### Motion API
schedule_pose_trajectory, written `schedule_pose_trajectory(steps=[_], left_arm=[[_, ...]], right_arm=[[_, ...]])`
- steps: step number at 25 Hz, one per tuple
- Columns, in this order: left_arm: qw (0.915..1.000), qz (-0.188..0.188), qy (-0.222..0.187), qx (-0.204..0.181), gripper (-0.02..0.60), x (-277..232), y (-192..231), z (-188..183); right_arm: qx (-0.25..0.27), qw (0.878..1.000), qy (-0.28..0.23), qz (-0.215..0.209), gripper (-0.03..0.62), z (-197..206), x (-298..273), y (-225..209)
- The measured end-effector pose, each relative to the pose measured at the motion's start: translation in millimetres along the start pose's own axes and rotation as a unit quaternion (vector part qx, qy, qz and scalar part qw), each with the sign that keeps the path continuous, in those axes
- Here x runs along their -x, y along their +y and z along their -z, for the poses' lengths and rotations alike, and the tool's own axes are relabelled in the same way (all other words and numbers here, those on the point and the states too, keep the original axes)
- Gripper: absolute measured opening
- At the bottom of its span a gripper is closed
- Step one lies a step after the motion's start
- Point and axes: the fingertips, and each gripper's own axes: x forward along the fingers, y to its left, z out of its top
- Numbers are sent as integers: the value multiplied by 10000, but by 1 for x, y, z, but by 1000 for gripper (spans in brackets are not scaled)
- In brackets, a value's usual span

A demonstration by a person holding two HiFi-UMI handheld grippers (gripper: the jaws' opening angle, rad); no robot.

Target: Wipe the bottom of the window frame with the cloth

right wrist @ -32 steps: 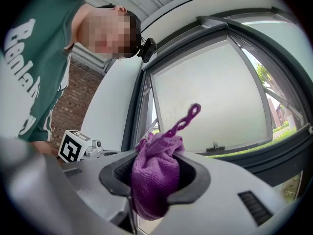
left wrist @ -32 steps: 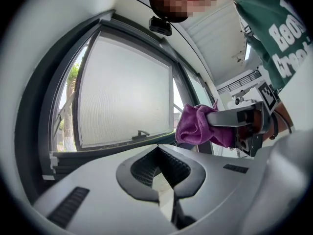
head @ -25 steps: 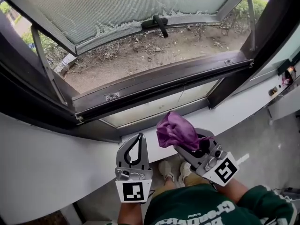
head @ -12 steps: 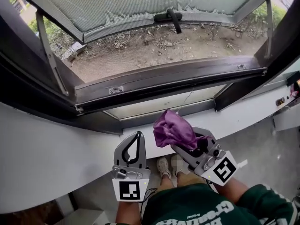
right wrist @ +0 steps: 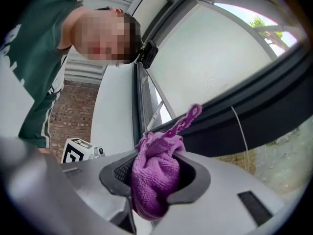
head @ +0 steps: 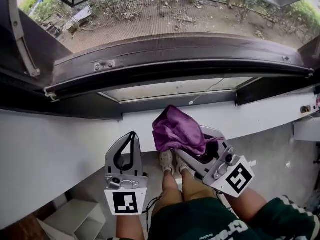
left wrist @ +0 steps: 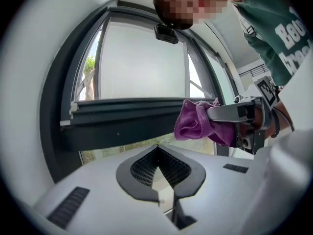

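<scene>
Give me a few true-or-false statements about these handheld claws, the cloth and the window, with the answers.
1. The right gripper is clamped on a purple cloth. True.
2. The left gripper holds a sponge. False: its fingers are closed together on nothing.
3. The cloth is pressed onto the dark window frame. False: it is held lower, in front of the white ledge.
4. The window is open, with bare ground visible outside. True.
</scene>
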Motion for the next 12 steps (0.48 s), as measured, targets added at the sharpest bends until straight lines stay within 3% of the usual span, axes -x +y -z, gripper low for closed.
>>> schedule_pose_trajectory(steps=[6,12], left_arm=[[9989,-379,269,37,3,6,13,74],[9983,-398,410,144,3,5,23,148]], right_arm=[[-454,9981,300,-274,158,80,-8,-1],[-530,9963,625,-261,158,159,-31,6]])
